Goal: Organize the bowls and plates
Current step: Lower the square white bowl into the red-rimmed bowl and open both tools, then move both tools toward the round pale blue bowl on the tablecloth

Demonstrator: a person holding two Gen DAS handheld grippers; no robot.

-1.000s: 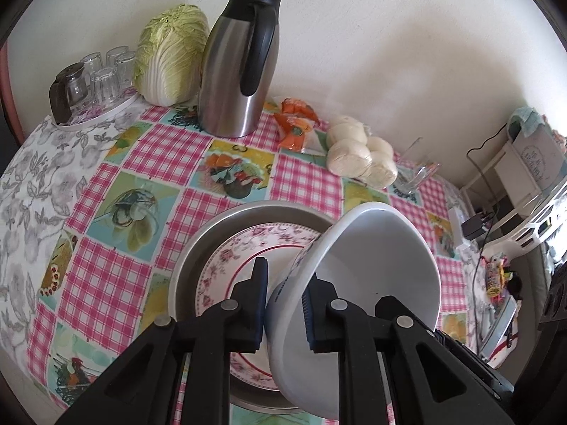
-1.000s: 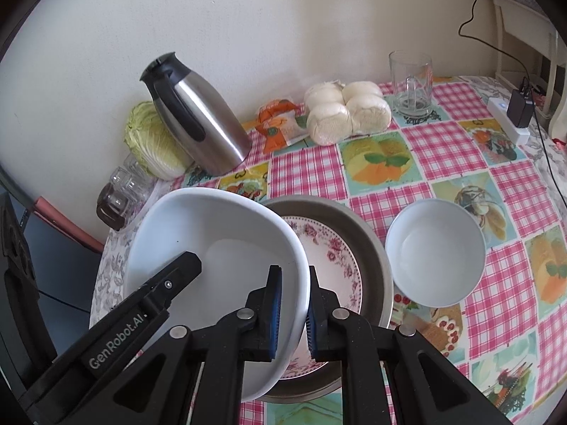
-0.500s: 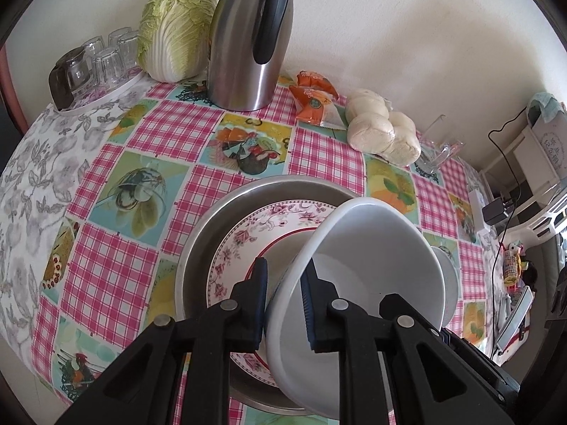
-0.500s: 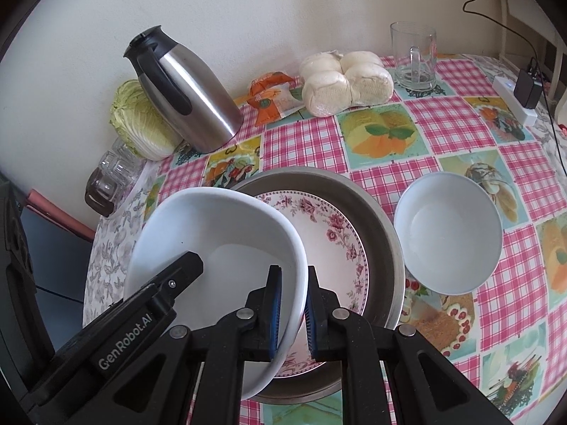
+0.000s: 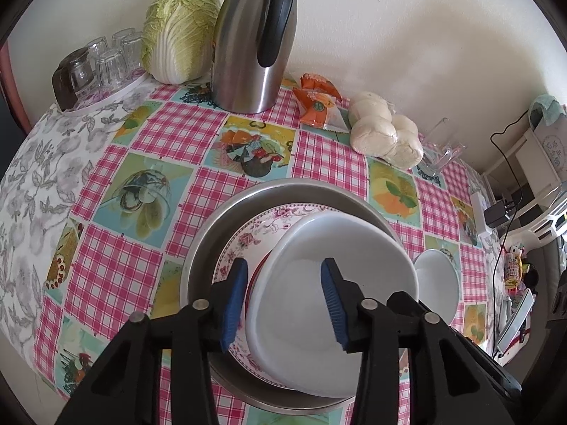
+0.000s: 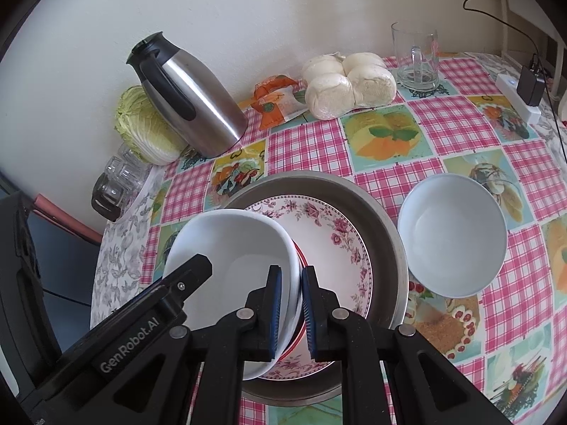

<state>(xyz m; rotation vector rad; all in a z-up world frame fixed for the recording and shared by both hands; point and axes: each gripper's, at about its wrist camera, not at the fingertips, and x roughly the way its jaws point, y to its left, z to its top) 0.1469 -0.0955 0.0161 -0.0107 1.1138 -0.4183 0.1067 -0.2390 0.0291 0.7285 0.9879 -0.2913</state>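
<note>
With the left gripper (image 5: 283, 297) opening off the wide white plastic bowl (image 5: 329, 304), which sits on the floral plate (image 6: 333, 248) in the steel pan (image 6: 382, 233) near the table's front edge, the right gripper (image 6: 291, 310), pinching its rim, should release only once the bowl rests level.

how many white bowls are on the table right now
2. One white bowl sits on the floral plate in the metal pan; a second white bowl stands on the tablecloth beside it.

Plain cream wall (image 5: 407, 35), table (image 5: 177, 134) in checked pink cloth, soft daylight
</note>
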